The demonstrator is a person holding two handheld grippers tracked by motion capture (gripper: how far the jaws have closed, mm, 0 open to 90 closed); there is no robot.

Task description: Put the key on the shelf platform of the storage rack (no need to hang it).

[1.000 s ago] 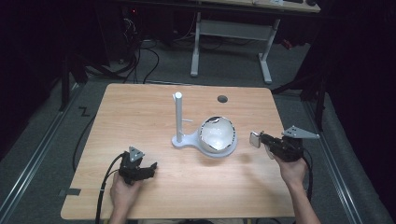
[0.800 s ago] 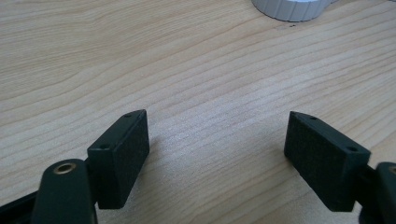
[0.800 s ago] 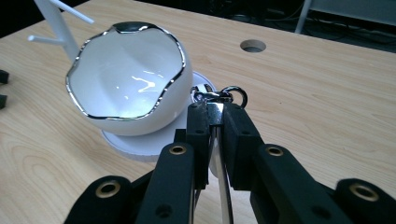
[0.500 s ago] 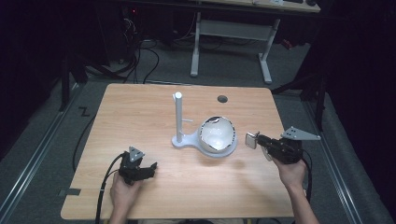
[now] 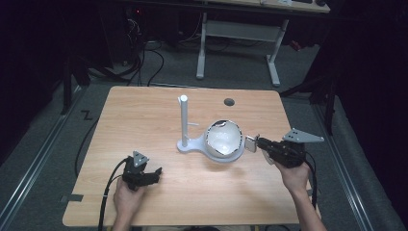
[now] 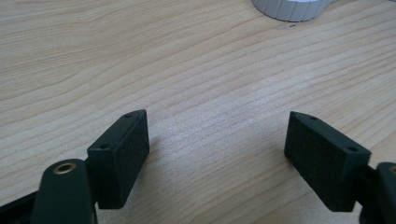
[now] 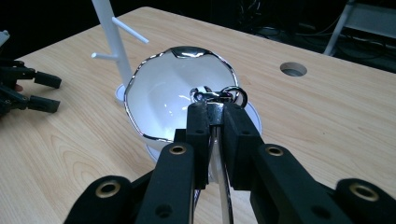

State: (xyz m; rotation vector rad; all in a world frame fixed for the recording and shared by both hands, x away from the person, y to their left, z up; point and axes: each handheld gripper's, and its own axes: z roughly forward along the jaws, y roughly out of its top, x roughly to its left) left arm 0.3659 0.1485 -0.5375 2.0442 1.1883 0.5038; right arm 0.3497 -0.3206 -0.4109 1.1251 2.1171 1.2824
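Note:
My right gripper (image 5: 259, 143) is shut on a small metal keychain (image 5: 251, 143), level with the right rim of a white bowl with a silver edge (image 5: 222, 140). In the right gripper view the keychain's clasp and rings (image 7: 217, 95) stick out past the jaws of the right gripper (image 7: 215, 112), over the bowl (image 7: 163, 98). The bowl sits on the base of a white peg stand (image 5: 184, 120). At the table's front left my left gripper (image 5: 155, 173) rests open; in its own view nothing lies between its jaws (image 6: 217, 140).
The wooden table (image 5: 144, 110) has a round cable hole (image 5: 229, 102) at its back right. The stand's pegs (image 7: 112, 42) rise behind the bowl. A white desk frame (image 5: 240, 33) stands on the floor beyond. Cables trail from both grippers off the front edge.
My right gripper has moved a little left, bringing the keychain up to the bowl's rim. The left gripper has stayed where it was.

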